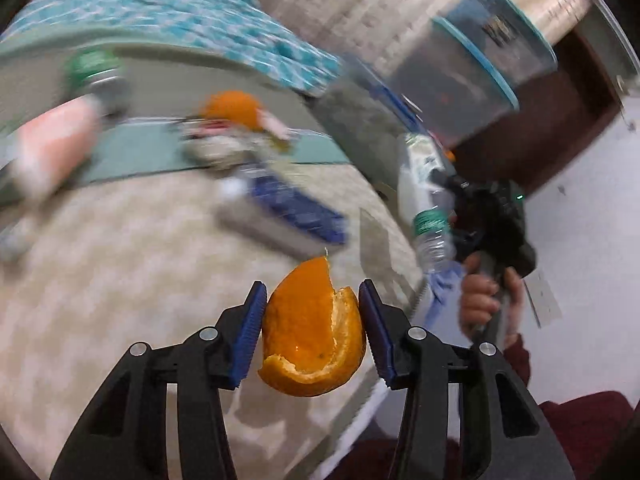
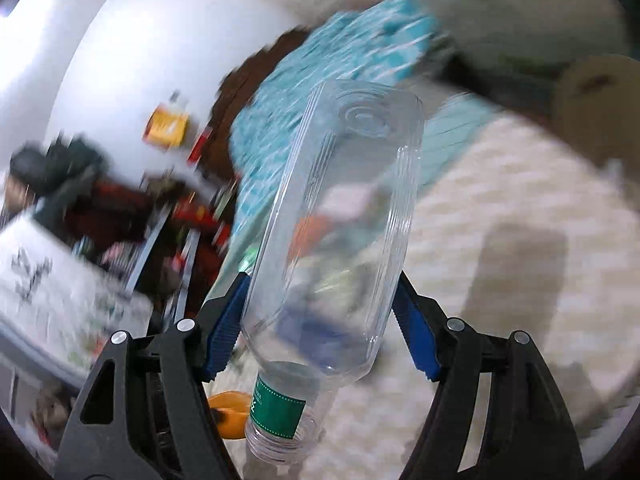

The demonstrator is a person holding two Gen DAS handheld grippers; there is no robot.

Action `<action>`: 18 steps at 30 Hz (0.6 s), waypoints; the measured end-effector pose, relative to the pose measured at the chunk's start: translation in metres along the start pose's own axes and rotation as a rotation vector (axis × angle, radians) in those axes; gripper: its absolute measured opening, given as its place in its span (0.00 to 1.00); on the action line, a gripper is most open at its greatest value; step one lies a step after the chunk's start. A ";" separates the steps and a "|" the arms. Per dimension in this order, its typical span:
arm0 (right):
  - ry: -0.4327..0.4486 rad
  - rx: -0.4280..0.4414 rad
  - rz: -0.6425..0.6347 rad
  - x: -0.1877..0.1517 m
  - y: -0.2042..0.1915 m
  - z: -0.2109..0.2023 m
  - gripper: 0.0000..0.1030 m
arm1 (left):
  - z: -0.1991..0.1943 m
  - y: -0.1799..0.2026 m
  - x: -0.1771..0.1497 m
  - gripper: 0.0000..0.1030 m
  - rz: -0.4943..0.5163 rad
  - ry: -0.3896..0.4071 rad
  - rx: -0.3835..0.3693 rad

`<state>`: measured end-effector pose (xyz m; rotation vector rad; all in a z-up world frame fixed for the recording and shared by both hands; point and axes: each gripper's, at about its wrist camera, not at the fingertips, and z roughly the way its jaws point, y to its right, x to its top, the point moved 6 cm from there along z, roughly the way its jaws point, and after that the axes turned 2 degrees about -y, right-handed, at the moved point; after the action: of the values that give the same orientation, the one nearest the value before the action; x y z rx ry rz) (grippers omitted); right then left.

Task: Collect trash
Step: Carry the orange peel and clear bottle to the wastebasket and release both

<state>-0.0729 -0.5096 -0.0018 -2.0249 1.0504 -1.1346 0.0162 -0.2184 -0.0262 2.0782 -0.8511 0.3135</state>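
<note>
A piece of orange peel (image 1: 314,330) is held between the pads of the left gripper (image 1: 313,334), clamped across its curved sides & lifted clear of the bed surface, presumably so it can be carried off w/o crumbling. An empty clear plastic bottle (image 2: 336,248) is clamped by the right gripper (image 2: 320,328) across its body, base pointing away, open neck & green label nearest the camera; no cap is seen. That grip across the wide middle is judged steadier than one at the neck. In the left view the same bottle is seen at right, carried by a hand (image 1: 486,300) on the tool handle. More trash is left further off on the bed (image 1: 120,280): another orange piece (image 1: 232,110), a blue wrapper (image 1: 296,204), a green-labelled bottle (image 1: 94,70), all blurred. The surface is a cream checked bedcover w/ a teal patterned blanket (image 1: 180,16) at the far side. A grey bin (image 1: 472,64) w/ a teal rim stands far right, likely where both items go. White walls & a cluttered shelf (image 2: 120,208) are seen in the right view.
</note>
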 end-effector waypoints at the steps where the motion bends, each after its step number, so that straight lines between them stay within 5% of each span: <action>1: 0.032 -0.017 0.038 0.007 0.020 -0.015 0.69 | 0.011 0.017 0.008 0.44 0.034 -0.020 -0.013; 9: 0.132 -0.065 0.283 0.039 0.130 -0.080 0.69 | 0.170 0.123 0.093 0.44 0.221 -0.181 -0.060; 18: 0.090 -0.204 0.308 0.065 0.187 -0.088 0.75 | 0.341 0.170 0.134 0.48 0.220 -0.330 -0.009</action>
<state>-0.1944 -0.6708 -0.0796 -1.8886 1.5176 -0.9962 -0.0265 -0.6183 -0.0626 2.0613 -1.2796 0.0815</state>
